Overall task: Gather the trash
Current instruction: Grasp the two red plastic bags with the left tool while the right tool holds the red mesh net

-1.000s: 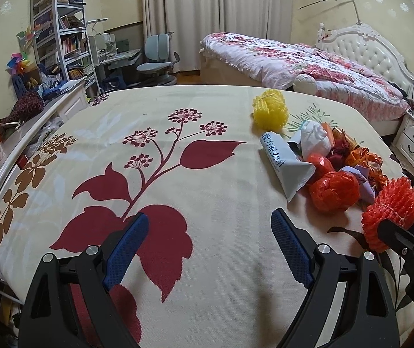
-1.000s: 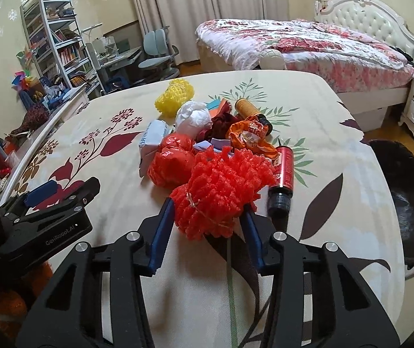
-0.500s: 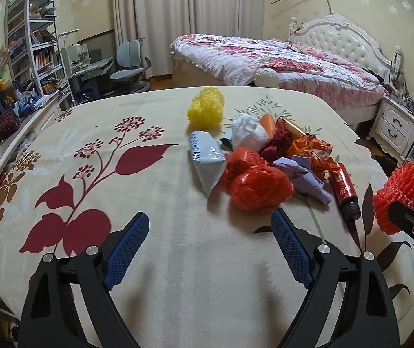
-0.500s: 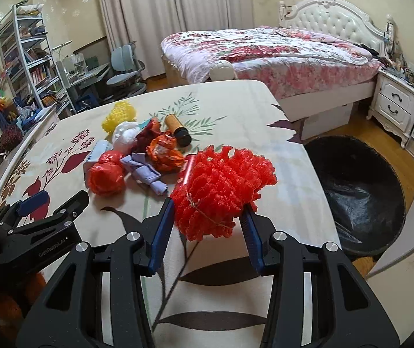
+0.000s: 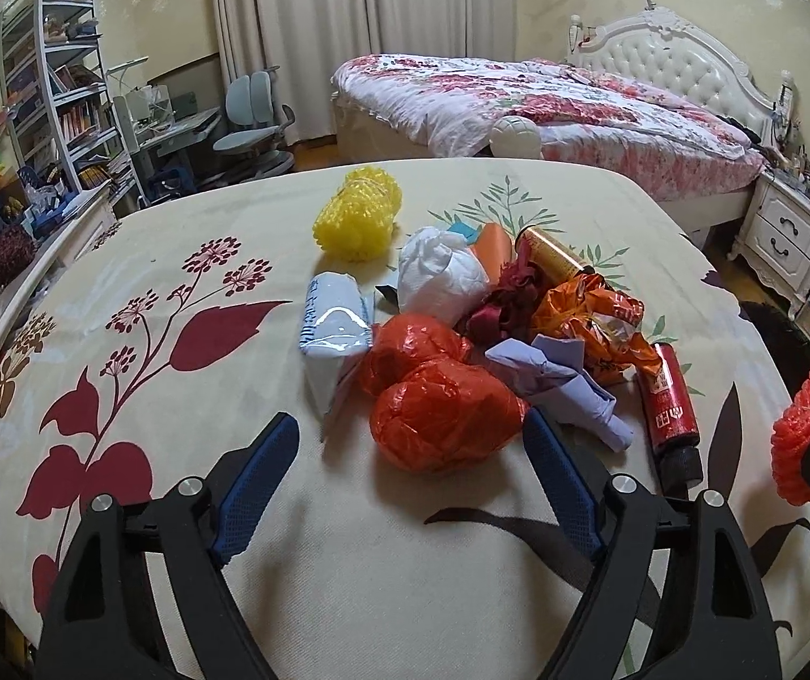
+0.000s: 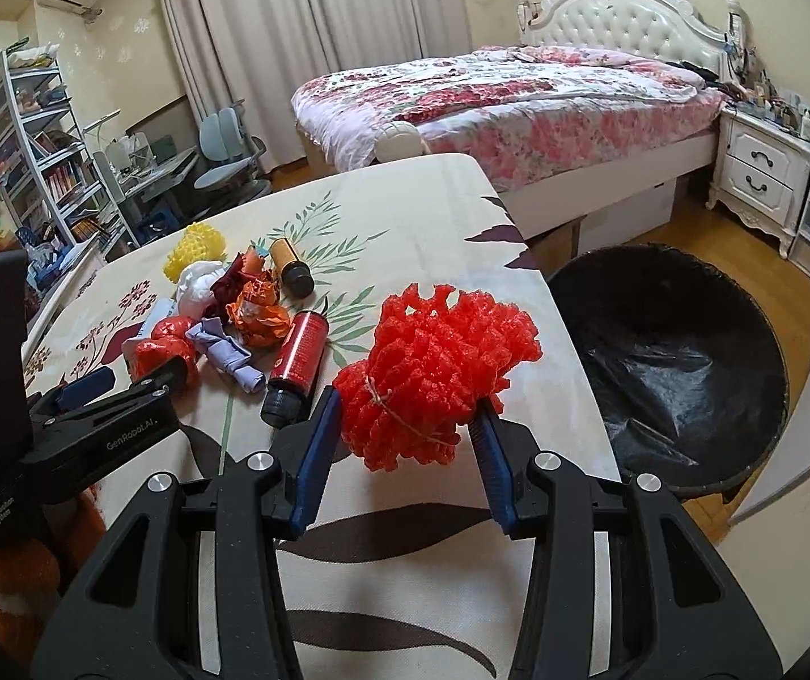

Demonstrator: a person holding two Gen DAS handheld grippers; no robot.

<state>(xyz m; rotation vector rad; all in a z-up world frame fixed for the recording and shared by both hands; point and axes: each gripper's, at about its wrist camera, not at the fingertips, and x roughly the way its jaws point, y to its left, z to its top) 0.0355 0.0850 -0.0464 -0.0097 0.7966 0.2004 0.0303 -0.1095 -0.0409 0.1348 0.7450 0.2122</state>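
Gripping a frilly red foam net (image 6: pixel 433 374) (string-tied), right gripper (image 6: pixel 410 442); left gripper (image 5: pixel 410 487) fingers spread, empty.

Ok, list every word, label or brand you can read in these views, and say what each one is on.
"GenRobot.AI": on the side of the left gripper, right wrist view.
"Data Embodiment System": my best reading of small print on that gripper's body, partly blurred.
Blue print on the white packet: too blurred to read.
Gold characters on the red tube: too small to read.
The red foam net in the right gripper has no text.
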